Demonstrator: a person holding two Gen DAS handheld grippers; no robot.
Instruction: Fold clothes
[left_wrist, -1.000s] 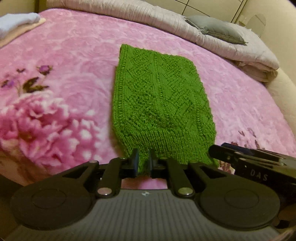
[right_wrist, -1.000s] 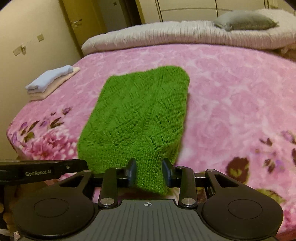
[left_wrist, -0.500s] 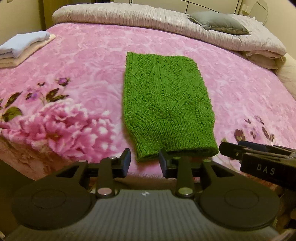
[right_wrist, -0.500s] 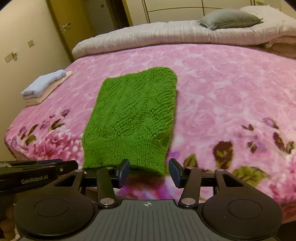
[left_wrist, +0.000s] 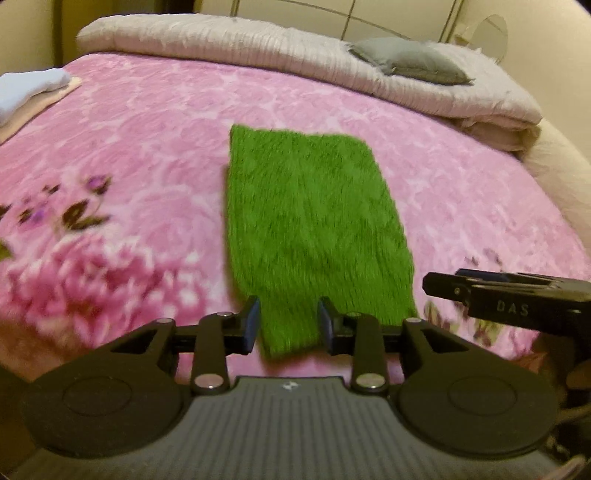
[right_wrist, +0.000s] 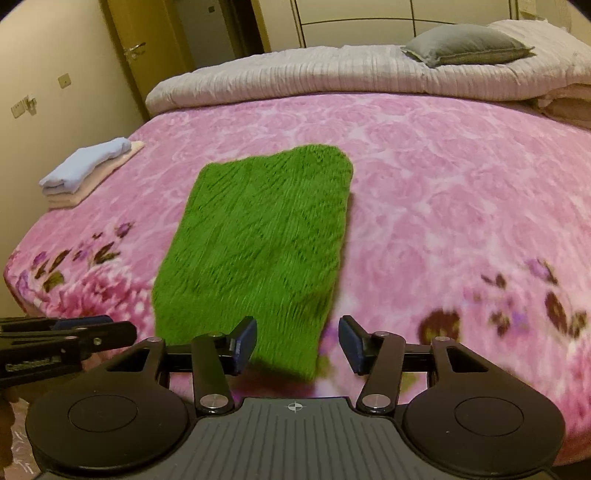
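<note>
A green knitted garment (left_wrist: 314, 221) lies folded into a long narrow rectangle on the pink floral blanket (left_wrist: 147, 147). In the left wrist view my left gripper (left_wrist: 289, 326) hovers over its near end, open, pads apart and not pressing the knit. In the right wrist view the same garment (right_wrist: 258, 240) shows, and my right gripper (right_wrist: 297, 345) stands open just above its near right corner, holding nothing. Each gripper shows at the edge of the other's view: the right gripper (left_wrist: 498, 299) and the left gripper (right_wrist: 66, 339).
A stack of folded clothes (right_wrist: 88, 170), light blue on top, sits at the bed's left edge. A rolled beige quilt (right_wrist: 332, 77) with a grey pillow (right_wrist: 465, 48) lies along the far side. A wall and a door (right_wrist: 125, 55) stand to the left.
Both grippers let go of the garment's near end and opened. They then lifted and drew back a little, and the garment settled flat on the blanket.
</note>
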